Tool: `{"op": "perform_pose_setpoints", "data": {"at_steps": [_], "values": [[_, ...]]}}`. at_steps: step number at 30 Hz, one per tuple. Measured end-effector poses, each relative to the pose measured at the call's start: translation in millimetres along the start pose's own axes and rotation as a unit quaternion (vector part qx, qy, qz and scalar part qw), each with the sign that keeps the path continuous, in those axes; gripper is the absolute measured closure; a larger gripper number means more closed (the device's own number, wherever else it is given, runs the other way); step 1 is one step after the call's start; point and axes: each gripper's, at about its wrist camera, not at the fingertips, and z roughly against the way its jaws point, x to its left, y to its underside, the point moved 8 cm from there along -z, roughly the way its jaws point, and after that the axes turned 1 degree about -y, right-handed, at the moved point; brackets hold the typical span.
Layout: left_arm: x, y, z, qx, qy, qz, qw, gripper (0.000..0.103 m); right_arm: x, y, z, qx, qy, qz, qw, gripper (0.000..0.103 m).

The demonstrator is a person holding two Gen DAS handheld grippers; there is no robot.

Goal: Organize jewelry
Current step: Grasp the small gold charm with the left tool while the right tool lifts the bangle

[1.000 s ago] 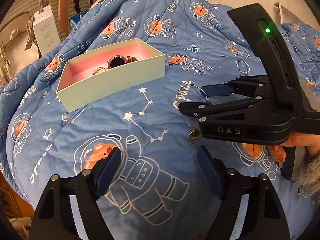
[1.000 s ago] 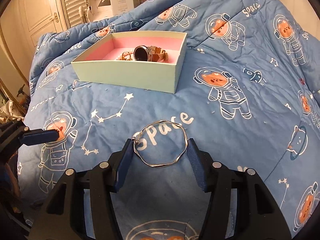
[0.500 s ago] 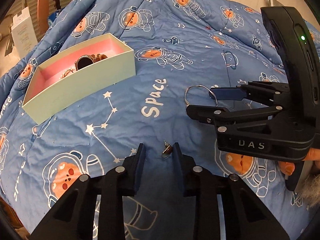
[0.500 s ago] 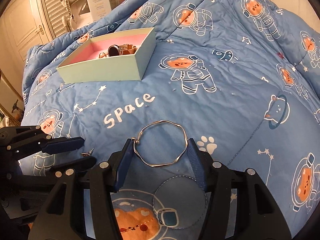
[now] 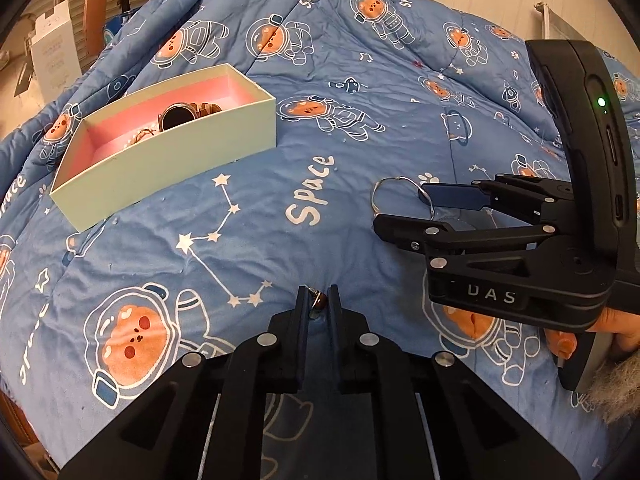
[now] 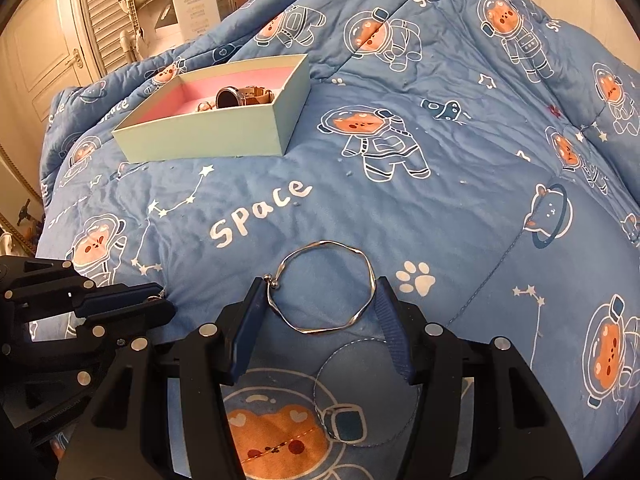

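Note:
A pale green box (image 5: pixel 168 164) with a pink inside sits on the blue quilt, holding a watch (image 5: pixel 176 116) and smaller pieces. My left gripper (image 5: pixel 318 300) is low on the quilt, shut on a small brown-and-gold earring (image 5: pixel 319 303) pinched at its tips. To its right, my right gripper (image 5: pixel 400 208) holds a wavy silver bangle (image 5: pixel 394 179). In the right wrist view the bangle (image 6: pixel 332 328) spans the gap between the blue pads (image 6: pixel 390 320) of the right gripper (image 6: pixel 322 286), just above the quilt. The box (image 6: pixel 208 136) lies far left, and the left gripper (image 6: pixel 132 300) is at the left edge.
The quilt (image 5: pixel 360 120), blue with a space-bear print, bulges and creases over the bed. A white carton (image 6: pixel 194 4) and louvred cabinet doors (image 6: pixel 40 52) stand beyond the bed's far left. A person's hand (image 5: pixel 560 344) grips the right tool.
My left gripper's jaws went from wide apart to closed around the small earring on the quilt. The right gripper drifted away from the box, with the bangle still between its pads.

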Motion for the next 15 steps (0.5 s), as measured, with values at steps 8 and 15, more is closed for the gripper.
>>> {"op": "perform_pose_setpoints", "data": {"at_steps": [8, 15], "values": [[18.5, 6.1, 18.0, -0.012, 0.0, 0.026, 0.9996, 0.094, 16.1, -1.2, 9.0, -0.008, -0.013, 0.012, 1.0, 0.048], [43.0, 5.7, 36.7, -0.027, 0.005, 0.059, 0.9979, 0.094, 43.3, -6.9, 21.2, -0.012, -0.056, 0.015, 0.998, 0.048]]}}
